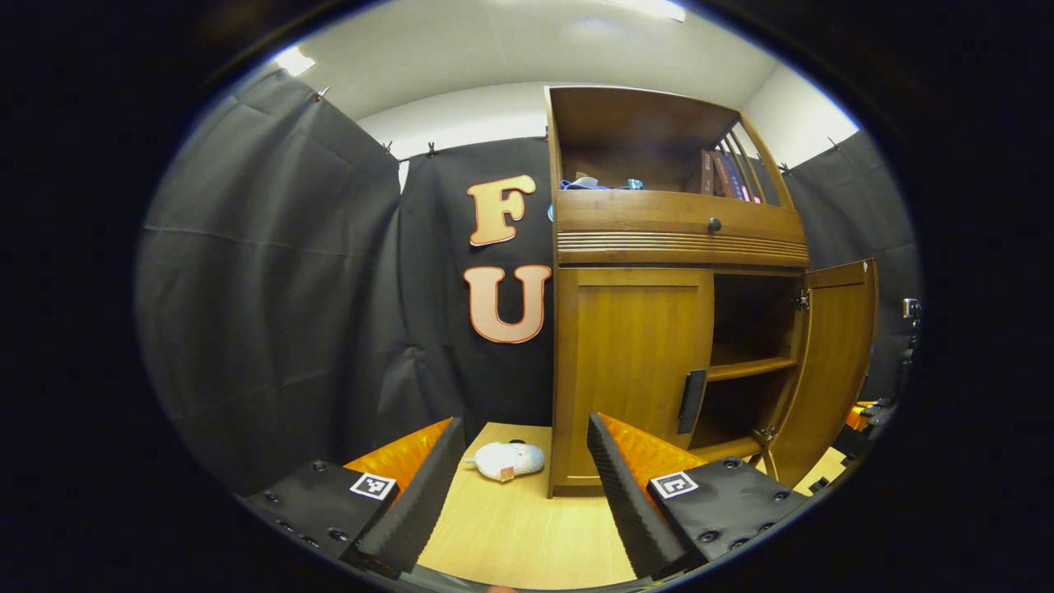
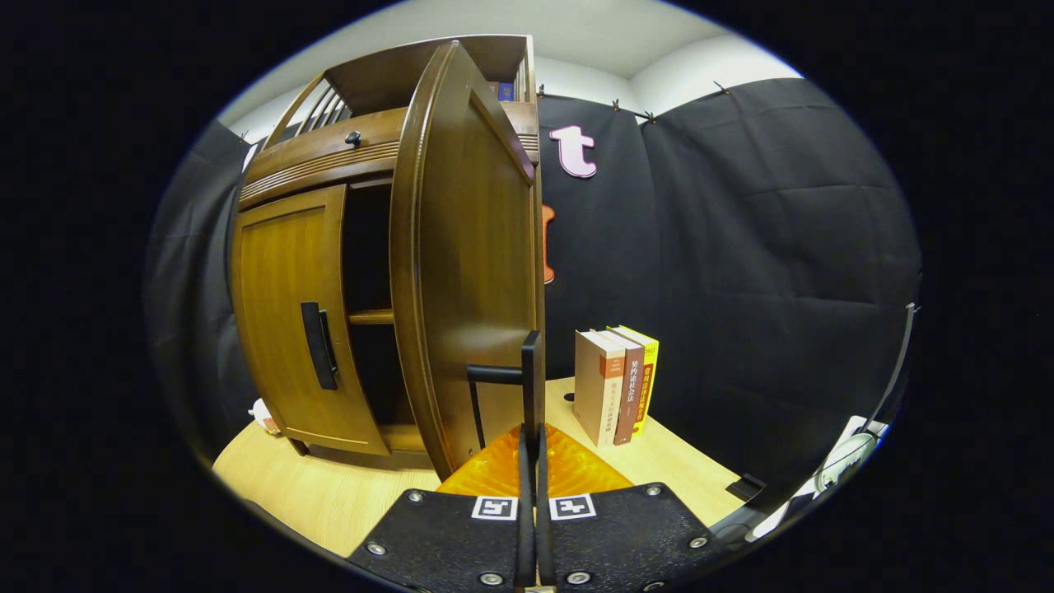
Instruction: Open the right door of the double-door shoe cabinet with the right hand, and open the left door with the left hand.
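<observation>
Here, in the left gripper view, I see my left gripper point(image 1: 520, 486) with its fingers spread wide and nothing between them, hanging over the bare wooden tabletop point(image 1: 527, 535) in front of the shoe cabinet point(image 1: 634, 239). The left door point(image 1: 630, 371) sits flush in its frame, its dark handle point(image 1: 692, 401) on the inner edge, apart from my fingers. The right door point(image 1: 832, 362) stands swung out, baring a shelf point(image 1: 751, 367) inside. A small white plush toy point(image 1: 509, 459) lies on the tabletop just beside the cabinet's left corner, between my fingers in the view.

In the right gripper view, my right gripper point(image 2: 532, 461) is clenched on the right door's handle point(image 2: 527, 379), both fingers pressed against its upright bar. The open door's edge rises right ahead and hides much of the cabinet's inside. Three books point(image 2: 616, 383) stand upright on the tabletop beside it, near the black curtain point(image 2: 766, 263).
</observation>
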### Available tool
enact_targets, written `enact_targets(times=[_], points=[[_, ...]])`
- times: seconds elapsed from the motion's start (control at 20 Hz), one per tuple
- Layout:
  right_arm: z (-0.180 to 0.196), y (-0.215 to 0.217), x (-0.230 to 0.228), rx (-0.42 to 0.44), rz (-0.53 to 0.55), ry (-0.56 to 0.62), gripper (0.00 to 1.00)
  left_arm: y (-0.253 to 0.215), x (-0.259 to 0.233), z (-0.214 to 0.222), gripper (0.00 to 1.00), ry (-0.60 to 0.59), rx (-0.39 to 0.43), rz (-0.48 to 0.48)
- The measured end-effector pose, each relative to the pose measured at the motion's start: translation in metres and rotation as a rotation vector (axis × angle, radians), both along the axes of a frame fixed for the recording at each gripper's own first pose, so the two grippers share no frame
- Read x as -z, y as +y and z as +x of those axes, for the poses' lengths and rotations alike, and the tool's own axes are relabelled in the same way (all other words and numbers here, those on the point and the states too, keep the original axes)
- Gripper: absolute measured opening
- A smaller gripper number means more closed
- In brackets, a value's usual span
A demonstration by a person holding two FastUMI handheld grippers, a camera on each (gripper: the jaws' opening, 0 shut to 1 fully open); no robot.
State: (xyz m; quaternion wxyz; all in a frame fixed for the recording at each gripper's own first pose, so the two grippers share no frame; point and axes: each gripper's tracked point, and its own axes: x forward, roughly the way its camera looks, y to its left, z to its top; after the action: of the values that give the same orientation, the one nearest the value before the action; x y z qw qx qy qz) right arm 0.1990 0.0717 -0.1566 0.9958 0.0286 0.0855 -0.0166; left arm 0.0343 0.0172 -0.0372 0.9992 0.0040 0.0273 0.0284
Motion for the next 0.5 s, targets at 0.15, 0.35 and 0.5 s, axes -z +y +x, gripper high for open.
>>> enact_targets(times=[0.15, 0.35, 0.5], points=[[0.000, -0.004, 0.000, -0.030, 0.005, 0.004, 0.00, -0.027, 0.000, 0.004, 0.93, 0.005, 0.015, -0.001], [-0.001, -0.016, 0.002, -0.056, 0.013, 0.015, 0.00, -0.063, 0.004, 0.014, 0.93, 0.015, 0.034, -0.009], [-0.001, -0.022, 0.002, -0.082, 0.019, 0.019, 0.00, -0.094, 0.010, 0.022, 0.93, 0.016, 0.046, -0.014]])
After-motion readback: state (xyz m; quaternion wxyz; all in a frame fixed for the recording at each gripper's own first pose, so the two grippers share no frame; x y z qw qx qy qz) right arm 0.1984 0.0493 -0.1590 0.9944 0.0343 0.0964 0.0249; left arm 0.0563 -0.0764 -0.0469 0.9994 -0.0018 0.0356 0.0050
